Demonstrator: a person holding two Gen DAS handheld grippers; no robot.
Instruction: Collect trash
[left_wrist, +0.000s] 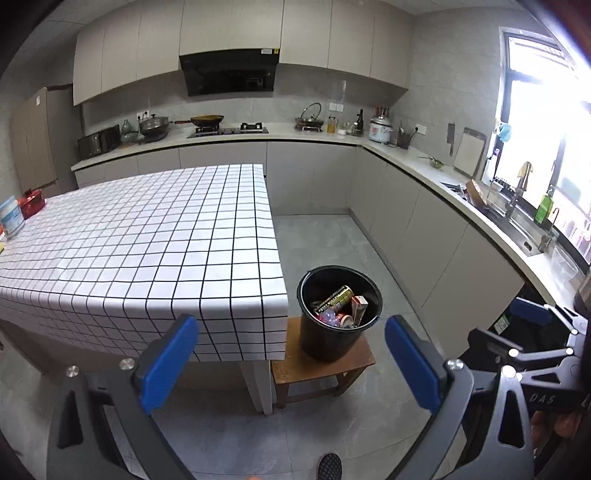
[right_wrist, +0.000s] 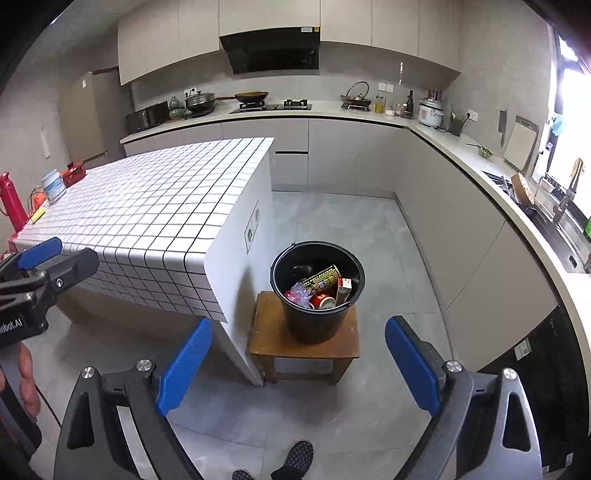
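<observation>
A black bucket (left_wrist: 338, 317) (right_wrist: 317, 291) stands on a low wooden stool (left_wrist: 321, 369) (right_wrist: 273, 339) beside the table's corner. Inside it lie a gold-and-black can (left_wrist: 336, 297) (right_wrist: 320, 277), a small red-and-white carton (left_wrist: 359, 308) (right_wrist: 344, 288), crumpled plastic (right_wrist: 298, 293) and a red cup (right_wrist: 322, 300). My left gripper (left_wrist: 291, 363) hangs open above the floor, nearer than the bucket, with nothing between its blue pads. My right gripper (right_wrist: 297, 363) is open too and holds nothing. The right gripper (left_wrist: 532, 325) also shows at the right edge of the left wrist view.
The table (left_wrist: 147, 240) (right_wrist: 147, 206) wears a white checked cloth; a white tub (left_wrist: 11, 219) (right_wrist: 53, 186), a red box (left_wrist: 32, 201) and a red bottle (right_wrist: 11, 201) stand at its far left. Counters run along the back and right, with a sink (right_wrist: 569, 225). A person's shoe (right_wrist: 297, 459) is on the floor below.
</observation>
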